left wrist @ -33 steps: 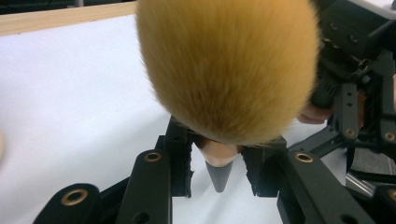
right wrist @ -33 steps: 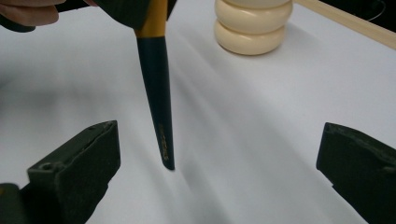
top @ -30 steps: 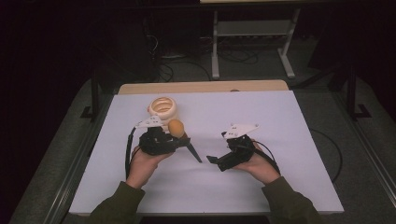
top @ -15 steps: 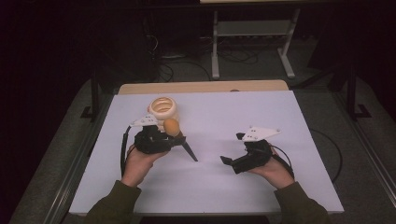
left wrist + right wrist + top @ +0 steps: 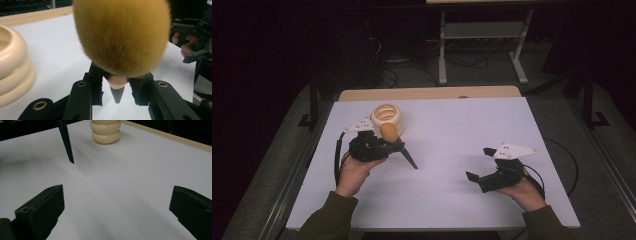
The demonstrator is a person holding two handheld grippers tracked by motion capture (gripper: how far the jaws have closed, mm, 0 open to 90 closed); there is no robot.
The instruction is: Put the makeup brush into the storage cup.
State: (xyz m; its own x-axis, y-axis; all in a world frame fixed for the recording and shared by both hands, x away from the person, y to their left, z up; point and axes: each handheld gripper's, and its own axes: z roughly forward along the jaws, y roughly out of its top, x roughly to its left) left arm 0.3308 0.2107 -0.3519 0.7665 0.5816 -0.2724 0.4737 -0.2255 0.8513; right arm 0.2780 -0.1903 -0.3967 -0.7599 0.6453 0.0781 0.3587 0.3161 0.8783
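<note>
A brush with a fluffy orange head [image 5: 388, 132] and a dark pointed handle [image 5: 410, 160] is clamped in my left gripper [image 5: 387, 143], which is shut on it near the base of the bristles. In the left gripper view the bristles [image 5: 120, 37] loom large above the jaws, and the left gripper [image 5: 117, 87] pinches the handle. Just behind the brush stands a cream ribbed ring-shaped holder [image 5: 387, 116]. My right gripper [image 5: 480, 164] rests open and empty at the table's right front. In the right gripper view the open right gripper [image 5: 117, 207] faces the handle tip [image 5: 65, 142] and the holder [image 5: 105, 131].
The white table top [image 5: 452, 125] has a wooden strip [image 5: 427, 93] along its far edge. Metal rails run down both sides. A stand and cables sit on the dark floor beyond. The other hand and its gripper [image 5: 195, 42] appear at the right of the left gripper view.
My right gripper has drawn away from the brush handle, to the right and toward the near edge. The left gripper, still holding the brush, has shifted slightly left.
</note>
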